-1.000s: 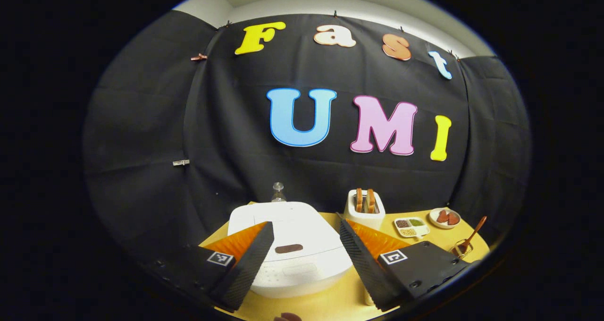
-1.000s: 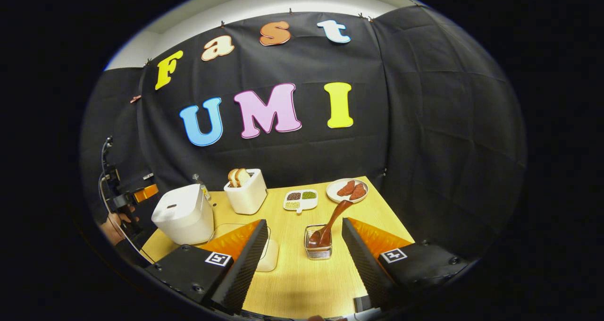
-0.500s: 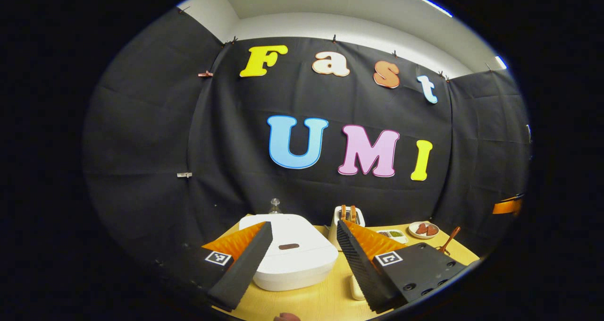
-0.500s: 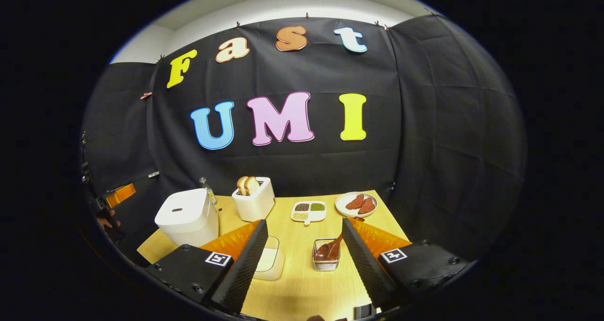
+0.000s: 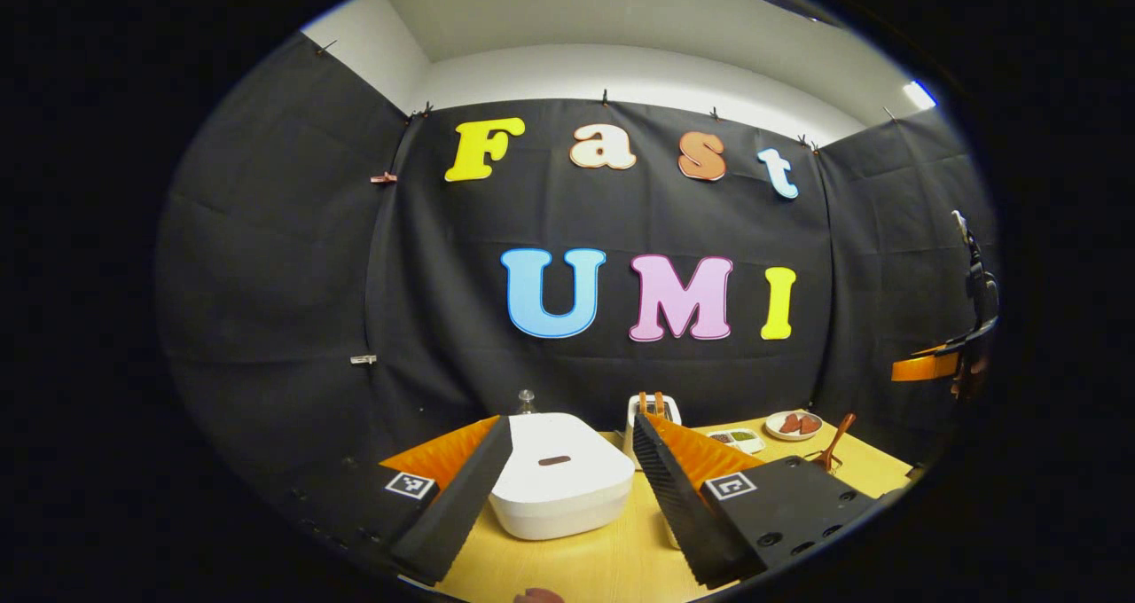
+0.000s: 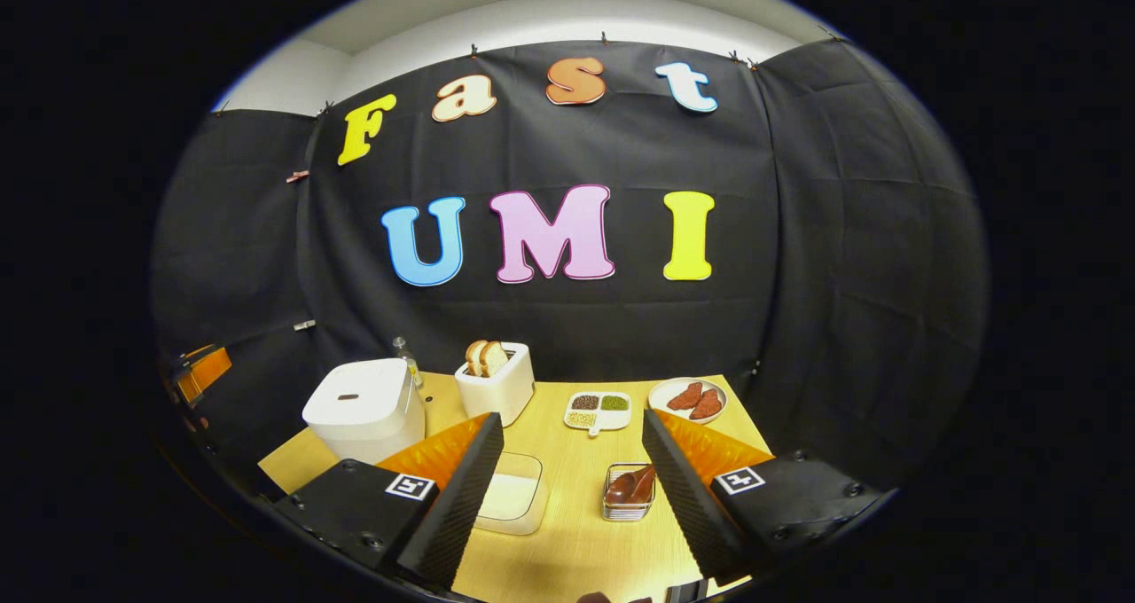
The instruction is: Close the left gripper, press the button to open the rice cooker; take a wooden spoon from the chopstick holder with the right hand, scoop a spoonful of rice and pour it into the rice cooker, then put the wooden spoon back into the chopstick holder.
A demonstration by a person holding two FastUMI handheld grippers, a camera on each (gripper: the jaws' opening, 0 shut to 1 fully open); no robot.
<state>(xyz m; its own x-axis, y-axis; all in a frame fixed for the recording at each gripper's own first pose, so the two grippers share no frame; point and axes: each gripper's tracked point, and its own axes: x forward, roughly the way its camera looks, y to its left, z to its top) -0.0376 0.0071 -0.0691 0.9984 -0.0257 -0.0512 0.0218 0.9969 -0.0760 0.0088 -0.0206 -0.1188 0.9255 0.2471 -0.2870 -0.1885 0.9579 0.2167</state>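
- Left tool (image 5: 567, 479): fingers spread wide, nothing between them; held above the near edge of the bench (image 5: 621, 559), facing the rice cooker.
- Right tool (image 6: 572, 479): fingers spread wide, gripping nothing; held above the near bench edge, with the chopstick holder just ahead between its fingers, nearer the right one.
- Rice cooker (image 5: 560, 479): white, lid down, dark oval button (image 5: 553, 460) on top; stands on the left part of the bench, framed between the left tool's fingers.
- Chopstick holder (image 6: 630, 495): small clear-sided wire holder, near centre of the bench, upright.
- Wooden spoon (image 6: 631, 483): standing in the chopstick holder, handle leaning to the right and partly hidden behind the right tool's finger.
- Rice container (image 6: 509, 501): shallow clear tub with white contents, just left of the chopstick holder, partly behind the right tool's left finger.
- Toaster (image 6: 497, 386): white, two bread slices upright in it, far side, right of the rice cooker.
- Divided dish (image 6: 598, 408): compartments of grains, beyond the chopstick holder.
- Plate (image 6: 688, 398): reddish pieces, far right.
- Bottle (image 6: 406, 355): small, behind the rice cooker.
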